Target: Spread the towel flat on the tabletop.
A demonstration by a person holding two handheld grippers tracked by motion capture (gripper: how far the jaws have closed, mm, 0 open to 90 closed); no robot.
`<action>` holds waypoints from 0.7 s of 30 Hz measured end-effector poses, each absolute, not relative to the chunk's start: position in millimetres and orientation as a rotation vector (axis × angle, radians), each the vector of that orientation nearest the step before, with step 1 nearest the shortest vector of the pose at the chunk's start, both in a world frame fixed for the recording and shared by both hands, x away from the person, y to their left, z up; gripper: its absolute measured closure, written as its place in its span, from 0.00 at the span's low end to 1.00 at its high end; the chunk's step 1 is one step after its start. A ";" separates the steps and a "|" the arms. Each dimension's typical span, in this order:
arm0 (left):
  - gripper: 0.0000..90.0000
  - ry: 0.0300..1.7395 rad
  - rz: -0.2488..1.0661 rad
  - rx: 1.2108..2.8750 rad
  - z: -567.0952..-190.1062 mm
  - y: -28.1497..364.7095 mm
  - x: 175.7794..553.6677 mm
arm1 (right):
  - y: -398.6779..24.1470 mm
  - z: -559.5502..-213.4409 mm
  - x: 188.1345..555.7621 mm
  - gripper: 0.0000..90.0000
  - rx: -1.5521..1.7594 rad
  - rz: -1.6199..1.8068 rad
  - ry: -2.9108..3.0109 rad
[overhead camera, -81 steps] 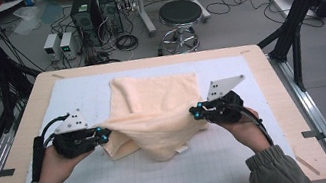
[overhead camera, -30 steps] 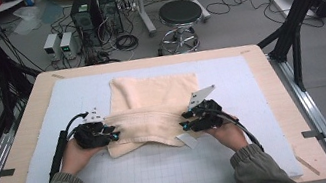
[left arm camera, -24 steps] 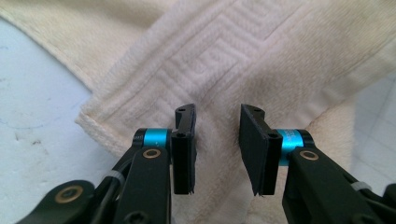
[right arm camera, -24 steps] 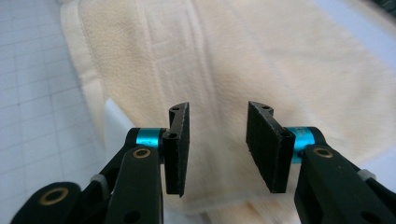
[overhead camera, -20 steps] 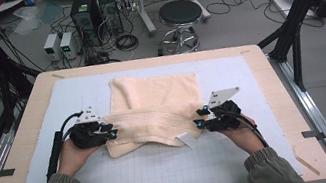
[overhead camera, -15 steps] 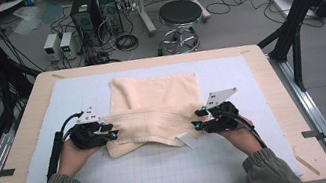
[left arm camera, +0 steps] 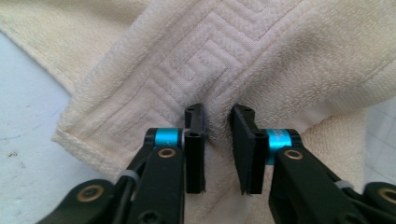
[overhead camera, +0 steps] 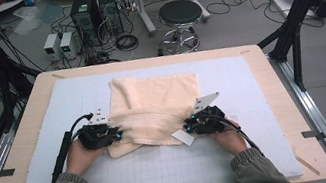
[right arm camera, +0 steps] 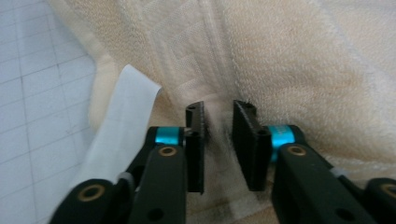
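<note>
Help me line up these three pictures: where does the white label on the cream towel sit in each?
High view: white fabric label at the cream terry towel's near right corner, beside the right gripper.
Left gripper view: I cannot make it out.
Right gripper view: label left of the fingers.
Shared landmark: the gridded white mat.

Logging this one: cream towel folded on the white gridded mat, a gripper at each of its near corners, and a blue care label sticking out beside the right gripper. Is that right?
Not quite: the care label is white, not blue, as the right gripper view shows. The rest holds: the cream towel lies folded on the gridded mat, with the left gripper and right gripper at its near corners.
</note>
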State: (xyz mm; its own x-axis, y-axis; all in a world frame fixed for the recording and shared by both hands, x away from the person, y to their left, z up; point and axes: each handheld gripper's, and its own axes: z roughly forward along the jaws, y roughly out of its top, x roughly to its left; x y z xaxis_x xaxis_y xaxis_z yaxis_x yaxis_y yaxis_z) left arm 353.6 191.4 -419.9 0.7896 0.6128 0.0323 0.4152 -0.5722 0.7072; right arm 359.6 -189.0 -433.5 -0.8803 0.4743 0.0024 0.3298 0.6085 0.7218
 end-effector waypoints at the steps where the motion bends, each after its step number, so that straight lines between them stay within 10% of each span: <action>1: 0.89 0.754 0.361 2.256 -419.1 191.3 352.9 | -189.4 -432.7 359.7 0.91 0.658 1.133 2.648; 21: 0.94 0.543 0.309 2.174 -366.0 219.6 233.4 | -219.8 -367.1 263.7 0.95 0.407 1.332 2.641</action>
